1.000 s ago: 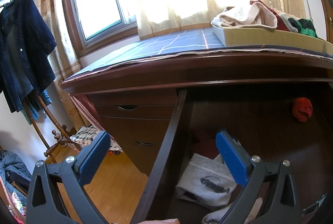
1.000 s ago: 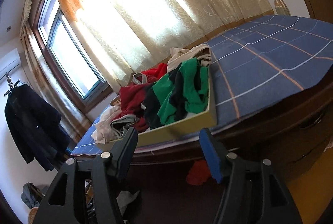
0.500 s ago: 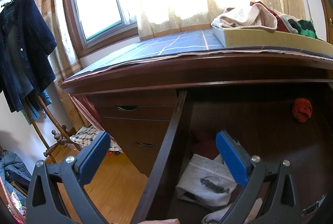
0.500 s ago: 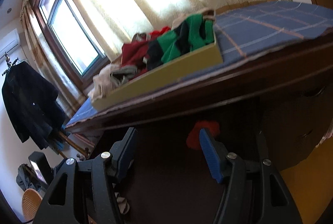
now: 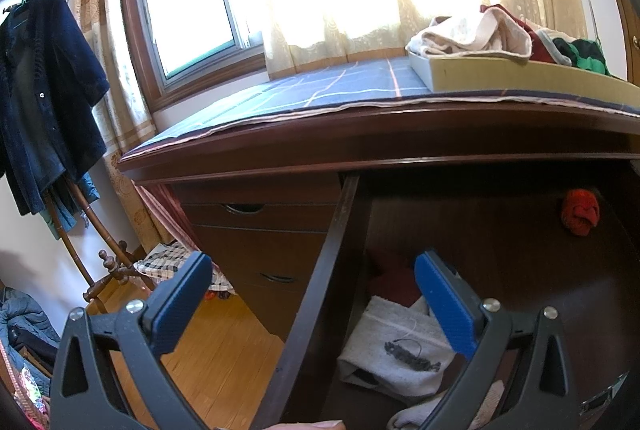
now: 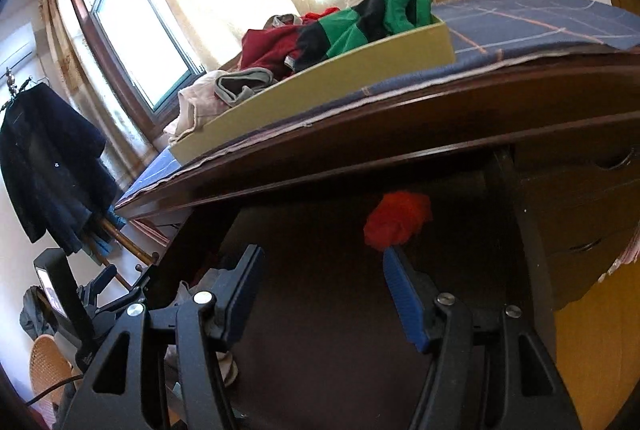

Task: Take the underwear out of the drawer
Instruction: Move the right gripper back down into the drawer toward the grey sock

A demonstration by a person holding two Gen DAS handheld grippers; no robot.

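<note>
I am reaching my right gripper [image 6: 320,278], jaws apart and empty, toward the red underwear [image 6: 396,220] just ahead, and the desk edge [image 6: 400,150] above may be bumping it.

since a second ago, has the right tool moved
Yes. The right tool has dropped: the yellow tray on the desk sat just above its tips before, and now it aims under the desktop at the red garment.

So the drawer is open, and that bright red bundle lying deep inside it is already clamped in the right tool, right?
Not clamped. The right wrist view shows the right tool open, with the red bundle lying loose beyond its tips in the open drawer.
</note>
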